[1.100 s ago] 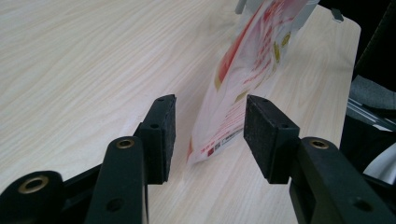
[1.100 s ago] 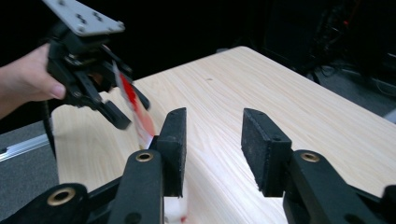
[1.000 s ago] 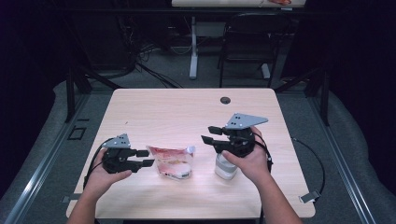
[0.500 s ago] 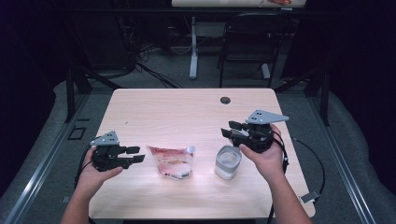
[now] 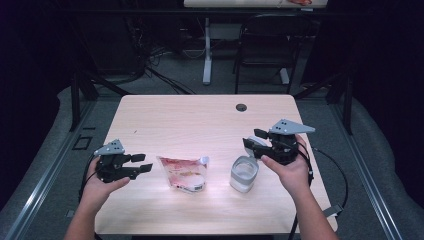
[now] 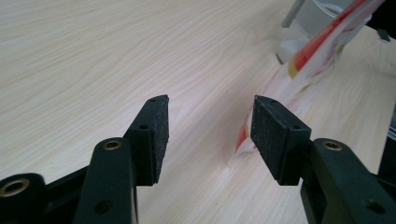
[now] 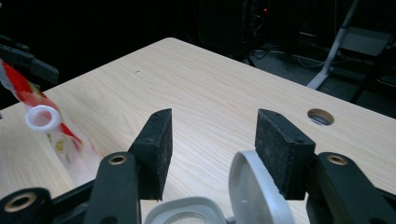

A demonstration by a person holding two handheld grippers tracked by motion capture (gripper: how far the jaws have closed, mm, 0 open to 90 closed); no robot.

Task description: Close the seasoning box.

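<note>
- Left gripper (image 5: 142,163) just opened, empty, beside the pouch (image 5: 183,173) lying mid-table.
- Right gripper (image 5: 253,144) just opened, empty, above the jar (image 5: 244,174); lid flipped up.
- Likely left: pouch into jar.

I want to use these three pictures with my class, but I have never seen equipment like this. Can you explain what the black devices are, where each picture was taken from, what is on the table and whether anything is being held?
A person sits at a wooden table holding a hand-worked tool in each hand: the left gripper and the right gripper. Each ends in two black jaws that pinch things.

The high view comes from a fixed camera above the table. The other two come from a small camera on each gripper, looking along its own jaws.

On the table lie a red-and-white pouch with a white spout and a clear tub with its hinged lid flipped open.

Nothing is held. Both pairs of jaws have just been opening and stand apart: the left with bare table between them and the pouch just beyond, the right just above the tub, its lid beside one jaw.
</note>
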